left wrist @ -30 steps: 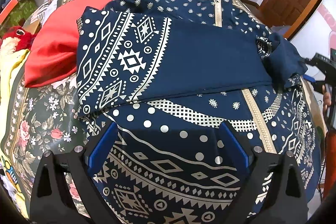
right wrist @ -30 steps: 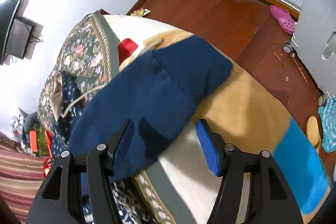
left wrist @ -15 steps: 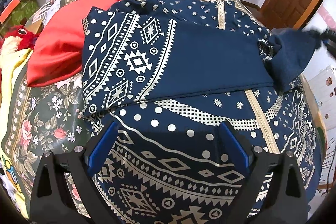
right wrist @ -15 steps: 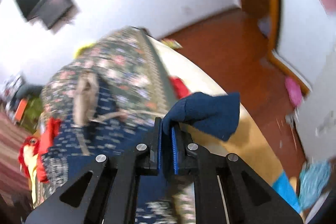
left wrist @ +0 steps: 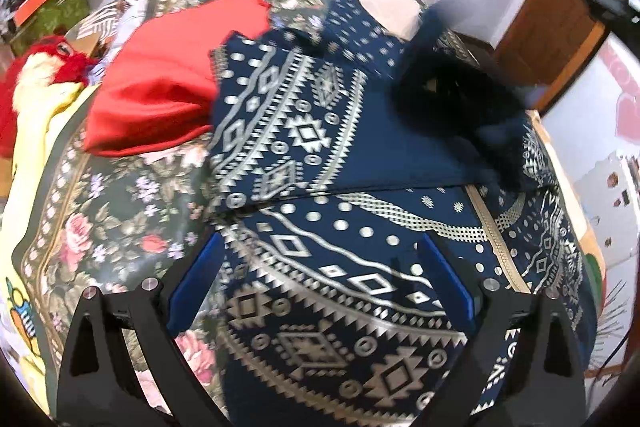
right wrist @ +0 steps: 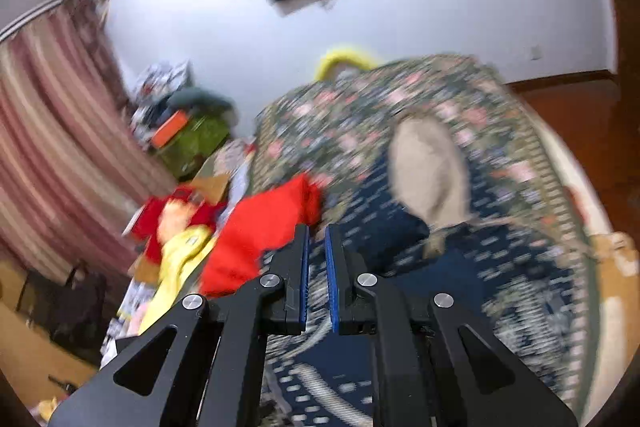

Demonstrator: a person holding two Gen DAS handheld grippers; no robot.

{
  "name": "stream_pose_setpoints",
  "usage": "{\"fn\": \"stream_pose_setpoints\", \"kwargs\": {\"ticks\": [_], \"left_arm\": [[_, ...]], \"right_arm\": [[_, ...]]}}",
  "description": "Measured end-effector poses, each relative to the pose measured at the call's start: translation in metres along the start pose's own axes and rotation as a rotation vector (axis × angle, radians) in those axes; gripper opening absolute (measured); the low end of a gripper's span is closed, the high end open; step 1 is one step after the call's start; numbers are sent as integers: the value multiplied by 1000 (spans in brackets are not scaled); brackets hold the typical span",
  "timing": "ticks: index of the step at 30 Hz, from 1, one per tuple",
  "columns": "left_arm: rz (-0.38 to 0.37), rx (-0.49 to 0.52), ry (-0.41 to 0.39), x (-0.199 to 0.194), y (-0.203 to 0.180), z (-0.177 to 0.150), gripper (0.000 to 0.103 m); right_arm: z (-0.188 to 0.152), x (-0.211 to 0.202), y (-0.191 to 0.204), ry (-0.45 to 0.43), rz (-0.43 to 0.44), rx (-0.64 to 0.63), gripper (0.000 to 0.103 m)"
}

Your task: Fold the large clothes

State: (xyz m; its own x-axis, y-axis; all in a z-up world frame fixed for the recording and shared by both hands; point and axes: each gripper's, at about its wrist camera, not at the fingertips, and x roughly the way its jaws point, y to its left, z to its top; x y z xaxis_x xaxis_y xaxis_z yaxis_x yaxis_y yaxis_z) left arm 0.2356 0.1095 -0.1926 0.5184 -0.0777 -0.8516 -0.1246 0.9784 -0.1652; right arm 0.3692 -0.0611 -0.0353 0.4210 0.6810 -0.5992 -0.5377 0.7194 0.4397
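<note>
- The left gripper (left wrist: 320,275) is spread wide, grasping nothing, over the navy patterned garment (left wrist: 360,299), soft cloth with silver geometric print.
- It lies on the floral bedspread (left wrist: 120,211); the sleeve (left wrist: 452,99) is a dark blur.
- The red cloth (left wrist: 160,87) lies beyond.
- The right gripper (right wrist: 317,255), blue pads nearly together, looks empty.

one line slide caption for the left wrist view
Open left gripper hovers over patterned navy garment beside a red cloth.
</note>
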Motion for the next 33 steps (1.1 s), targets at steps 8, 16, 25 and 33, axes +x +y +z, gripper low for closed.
{"fn": "stream_pose_setpoints", "kwargs": {"ticks": [8,16,25,33], "left_arm": [[21,-106,-33,-22,50,-17,97],[-25,-223,-28,-21,83,-21,97],[-111,-202,-19,-3,52,20,97],[-178,-114,-30,31,18,76,97]], "right_arm": [[-50,83,38,256,50,-43,7],[-62,71,8,316,-27,-42,8],[-57,5,-80,238,-245,53,48],[-66,-37,-157,213,-364,193,57]]}}
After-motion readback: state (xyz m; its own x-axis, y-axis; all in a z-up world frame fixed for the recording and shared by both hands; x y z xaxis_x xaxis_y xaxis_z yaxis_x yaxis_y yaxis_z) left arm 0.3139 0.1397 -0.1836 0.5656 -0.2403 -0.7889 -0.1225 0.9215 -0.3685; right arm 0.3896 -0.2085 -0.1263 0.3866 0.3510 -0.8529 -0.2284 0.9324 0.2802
